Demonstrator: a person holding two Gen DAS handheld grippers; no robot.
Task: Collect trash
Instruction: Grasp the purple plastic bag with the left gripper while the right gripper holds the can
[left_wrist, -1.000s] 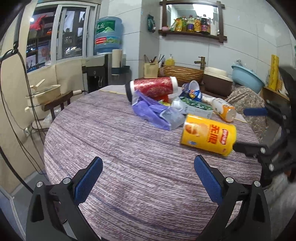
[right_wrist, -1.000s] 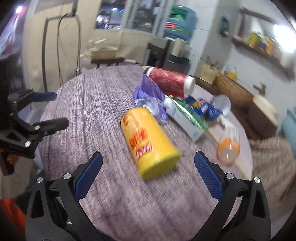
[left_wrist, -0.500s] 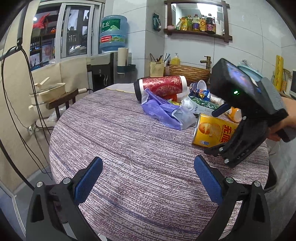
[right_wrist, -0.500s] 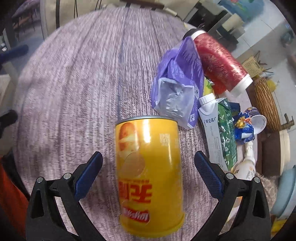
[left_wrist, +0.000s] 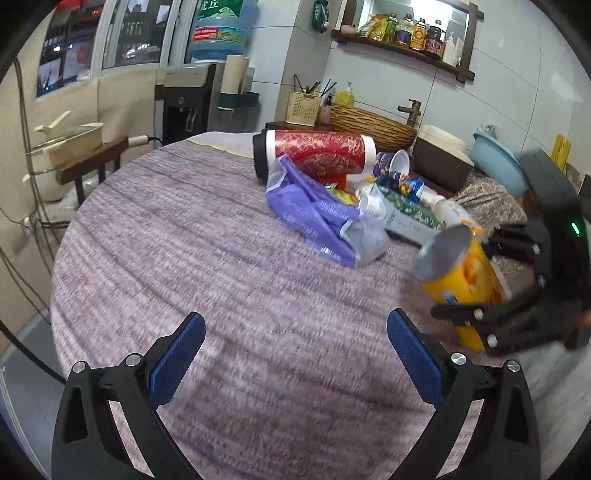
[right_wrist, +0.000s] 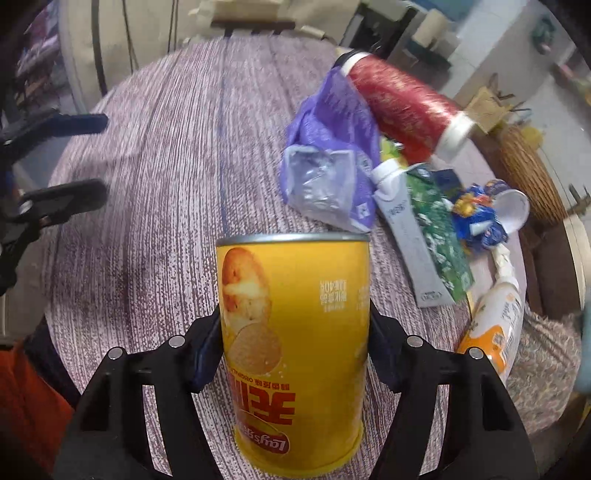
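The right hand-held gripper had just been closing, and its blue pads sat against both sides of the yellow crisp can, which stood between them with its metal end pointing away from the camera. In the left wrist view the same can appeared tilted at the right edge of the round, purple-grey worktop, clamped in the black fingers of the right hand-held gripper; whether its lower end touched the worktop was hard to tell through the blur.

The left hand-held gripper hung above the near part of the worktop with its jaws spread wide and nothing between them. It also showed at the left edge of the right wrist view, well apart from the can.

Beyond the can lay the other rubbish in a loose heap: a crumpled purple plastic bag resting against a red cylindrical tin lying on its side, a green and white carton just beside the bag, a blue wrapper with a white paper cup, and a white and orange bottle lying near the worktop's right rim.

Behind the worktop stood a water dispenser with a blue bottle on top and a woven basket
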